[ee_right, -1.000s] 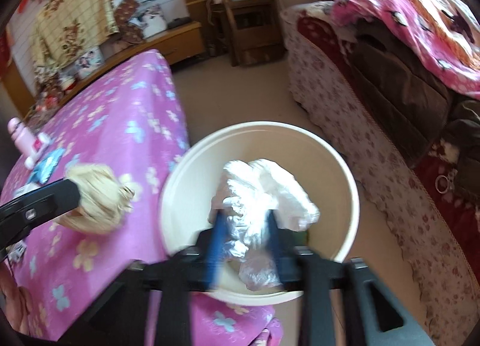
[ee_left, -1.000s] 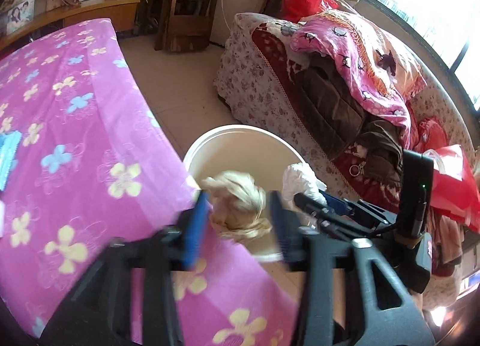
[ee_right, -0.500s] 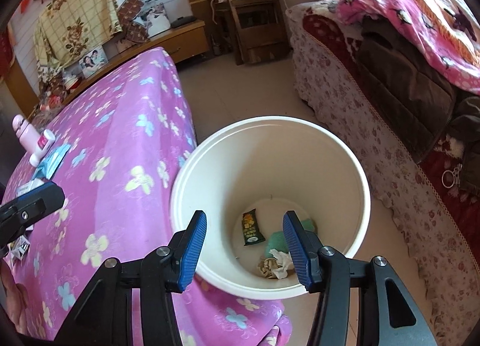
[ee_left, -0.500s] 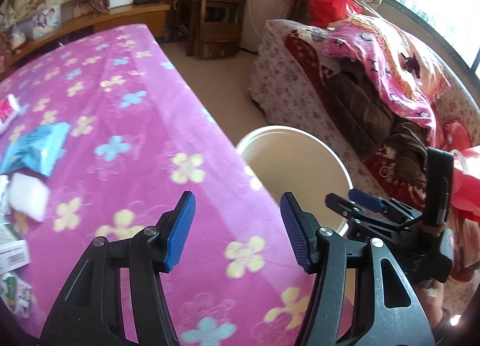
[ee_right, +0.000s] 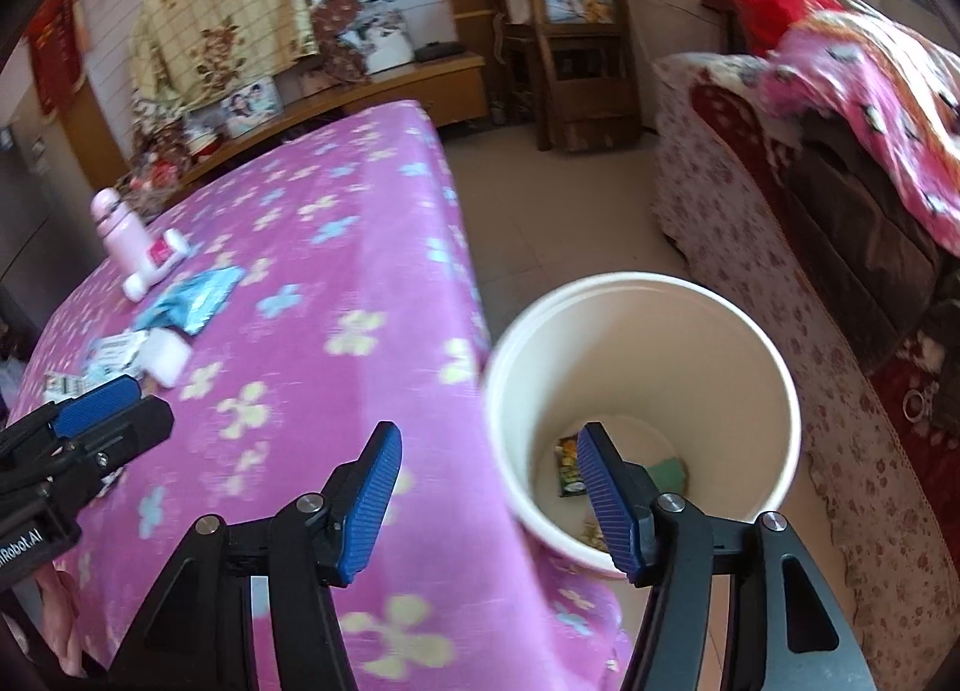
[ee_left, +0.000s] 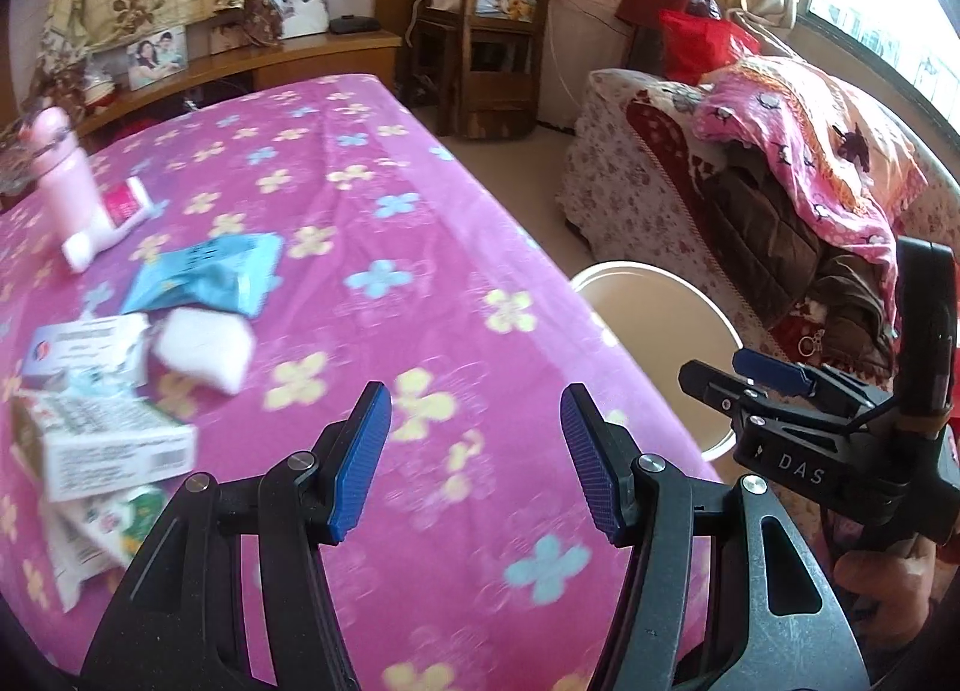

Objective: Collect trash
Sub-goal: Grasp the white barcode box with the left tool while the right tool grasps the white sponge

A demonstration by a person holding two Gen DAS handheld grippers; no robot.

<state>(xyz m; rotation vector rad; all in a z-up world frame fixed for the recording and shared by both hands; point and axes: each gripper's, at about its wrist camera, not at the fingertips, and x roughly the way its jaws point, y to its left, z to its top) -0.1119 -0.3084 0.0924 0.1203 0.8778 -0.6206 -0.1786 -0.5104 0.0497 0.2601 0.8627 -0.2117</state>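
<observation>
My left gripper (ee_left: 475, 391) is open and empty above the pink flowered tablecloth (ee_left: 420, 199). To its left lie a blue packet (ee_left: 204, 277), a white wad (ee_left: 201, 346) and a white box (ee_left: 102, 445). The white bin (ee_left: 720, 325) stands on the floor beside the table's right edge. My right gripper (ee_right: 487, 433) hangs over the table edge next to the bin (ee_right: 642, 280); its jaws are opening with nothing between them. A dark snack wrapper (ee_right: 570, 472) and a green scrap (ee_right: 669, 472) lie at the bin's bottom. Each gripper shows in the other's view: the right gripper (ee_left: 744, 373), the left gripper (ee_right: 96, 403).
A pink bottle (ee_left: 63, 163) and a white tube (ee_left: 108, 223) rest at the table's far left. A sofa (ee_left: 660, 163) piled with blankets and clothes runs along the right, with a strip of floor between it and the table. A wooden chair (ee_left: 492, 43) stands behind.
A second ago the left gripper held a beige crumpled wad and the right a white plastic bag over the bin. Both were let go into it, and both grippers swung left towards the table.
</observation>
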